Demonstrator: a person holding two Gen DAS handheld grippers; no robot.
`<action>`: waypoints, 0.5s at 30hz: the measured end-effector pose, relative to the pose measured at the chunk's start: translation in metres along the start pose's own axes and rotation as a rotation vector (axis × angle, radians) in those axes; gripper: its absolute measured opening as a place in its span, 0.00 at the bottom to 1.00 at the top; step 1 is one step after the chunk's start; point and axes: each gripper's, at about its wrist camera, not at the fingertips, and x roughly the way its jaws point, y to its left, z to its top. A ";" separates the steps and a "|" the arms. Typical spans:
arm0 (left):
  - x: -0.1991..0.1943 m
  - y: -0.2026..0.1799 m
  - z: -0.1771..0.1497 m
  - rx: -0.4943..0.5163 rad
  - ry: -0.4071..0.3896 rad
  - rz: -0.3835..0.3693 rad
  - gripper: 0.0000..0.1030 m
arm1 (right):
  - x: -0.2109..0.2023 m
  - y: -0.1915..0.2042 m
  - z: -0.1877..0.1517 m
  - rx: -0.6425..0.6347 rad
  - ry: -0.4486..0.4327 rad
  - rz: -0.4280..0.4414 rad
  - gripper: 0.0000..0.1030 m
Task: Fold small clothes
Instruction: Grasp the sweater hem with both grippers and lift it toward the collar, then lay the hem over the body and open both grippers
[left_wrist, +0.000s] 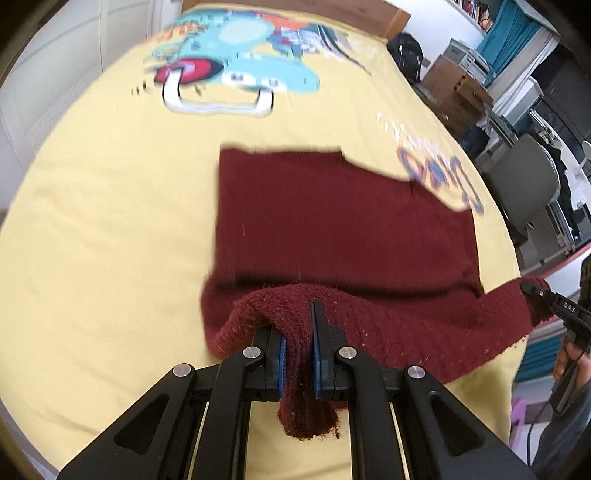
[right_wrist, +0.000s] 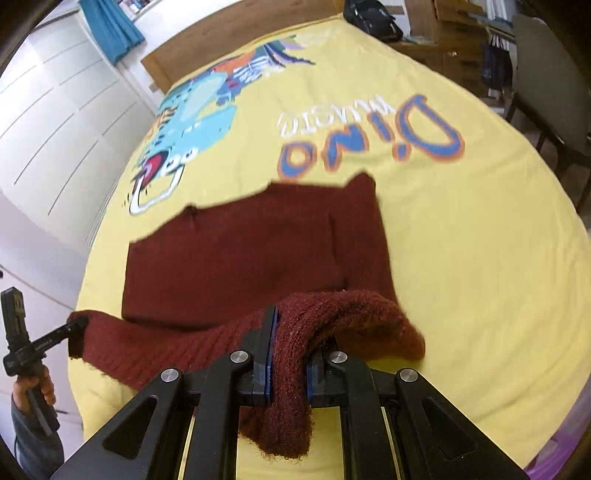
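**Mid-fold: near hem lifted, both corners pinched**

Dark red knitted garment (left_wrist: 343, 221) lying mostly flat on the yellow bedspread with a blue dinosaur print (left_wrist: 110, 221), just short of the "Dino" lettering (right_wrist: 369, 140). Far part of the garment down and smooth on the bed; near edge raised clear of the bedspread and strung between the two tools.

Left gripper (left_wrist: 298, 350): jaws clenched on a bunched wad of the knit at the left near corner, blue pads pressed into the fabric, loose tail hanging below. Right gripper (right_wrist: 288, 365): same story, jaws grasping a thick roll of knit at the right near corner, tail drooping underneath.

Each tool visible in the other's view, at the opposite end of the raised edge, so hem held roughly taut and level between them. Likely reason: two-corner hold keeps the edge straight for carrying it over toward the lettering, stacking the near part on the flat far part.

Judged stage: fold in hand, not yet laid. Next move probably needs both corners travelling together; uneven travel risks a skewed crease. Thick, fuzzy knit — likely to bunch rather than crease sharply, and deep pinches may drag the lower layer along.

Backpack (left_wrist: 406, 51), chair (left_wrist: 524, 181) beyond the bed, not involved.
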 end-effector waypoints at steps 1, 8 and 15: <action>0.000 0.000 0.009 -0.002 -0.013 0.006 0.08 | 0.001 -0.002 0.007 0.005 -0.010 -0.001 0.11; 0.014 0.014 0.058 -0.002 -0.048 0.034 0.08 | 0.024 -0.009 0.060 0.034 -0.023 -0.018 0.11; 0.043 0.041 0.088 -0.001 0.017 0.107 0.08 | 0.081 -0.006 0.100 0.023 0.078 -0.062 0.11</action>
